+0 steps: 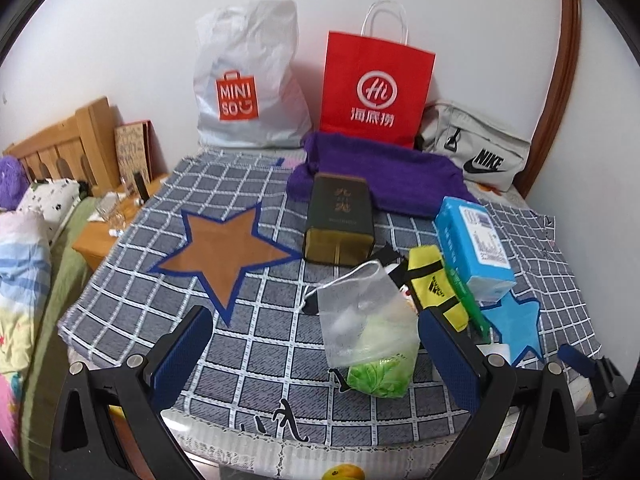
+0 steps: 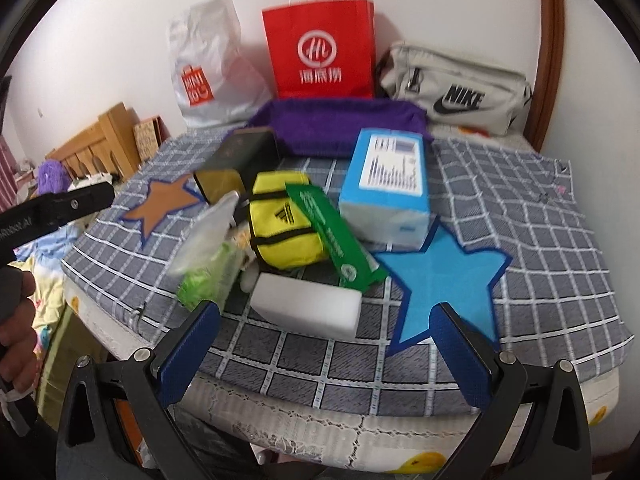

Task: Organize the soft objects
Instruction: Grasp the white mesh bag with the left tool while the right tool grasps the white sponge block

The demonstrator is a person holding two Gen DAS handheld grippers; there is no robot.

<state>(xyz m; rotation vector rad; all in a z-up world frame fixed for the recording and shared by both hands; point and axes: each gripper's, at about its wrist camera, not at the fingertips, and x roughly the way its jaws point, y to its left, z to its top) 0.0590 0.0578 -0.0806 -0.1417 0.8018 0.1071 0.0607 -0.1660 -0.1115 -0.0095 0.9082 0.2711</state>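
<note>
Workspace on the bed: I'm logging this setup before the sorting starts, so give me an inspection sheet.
Surface: grey checked cloth with a brown star and a blue star.
Job's things: mesh pouch over a green packet, yellow pouch, green pack, blue tissue pack, white block, purple towel, clustered mid-cloth.
Clutter: dark box; white Miniso bag, red paper bag, grey Nike bag against the wall.
Grippers: left tool open, empty; right tool open, empty, above the white block.
Cables: nothing seen.
Surroundings: wooden headboard, bedding at left.
</note>
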